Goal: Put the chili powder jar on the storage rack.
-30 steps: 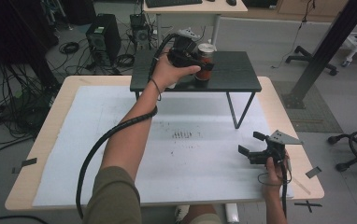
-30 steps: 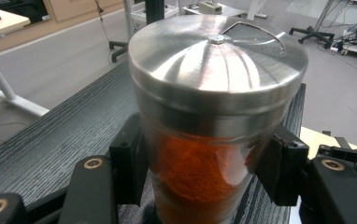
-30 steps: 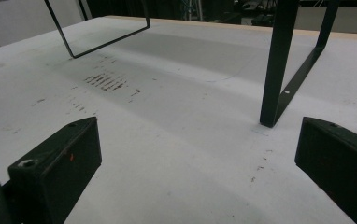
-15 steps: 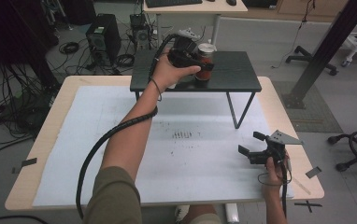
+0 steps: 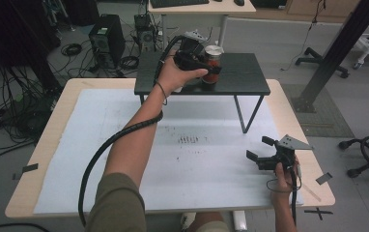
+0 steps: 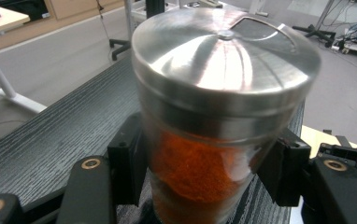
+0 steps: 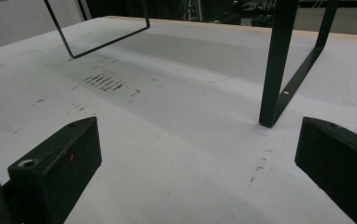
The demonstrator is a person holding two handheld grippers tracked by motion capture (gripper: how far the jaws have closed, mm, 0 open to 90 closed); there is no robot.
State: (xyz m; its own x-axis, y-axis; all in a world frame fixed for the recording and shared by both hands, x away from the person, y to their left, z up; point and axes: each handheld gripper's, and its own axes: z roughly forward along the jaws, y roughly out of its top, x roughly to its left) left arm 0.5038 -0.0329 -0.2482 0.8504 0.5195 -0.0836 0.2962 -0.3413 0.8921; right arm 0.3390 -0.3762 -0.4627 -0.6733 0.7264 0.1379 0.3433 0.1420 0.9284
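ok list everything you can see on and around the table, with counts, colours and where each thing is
jar: 1, clear with orange-red filling and a silver metal lid, standing on the black shelf, between the left tongs
black shelf: 1, dark wood-grain top on thin black legs, at the far middle of the table
table: 1, light wood edge under a white sheet with small dark marks
computer tower: 1, black, on the floor beyond the table's far left
cables: a tangle, black, on the floor at left
tape pieces: 2, grey, near the table's left and right edges
left tongs: 1, black, pads pressed on the jar's sides
right tongs: 1, black, open, low over the table's near right
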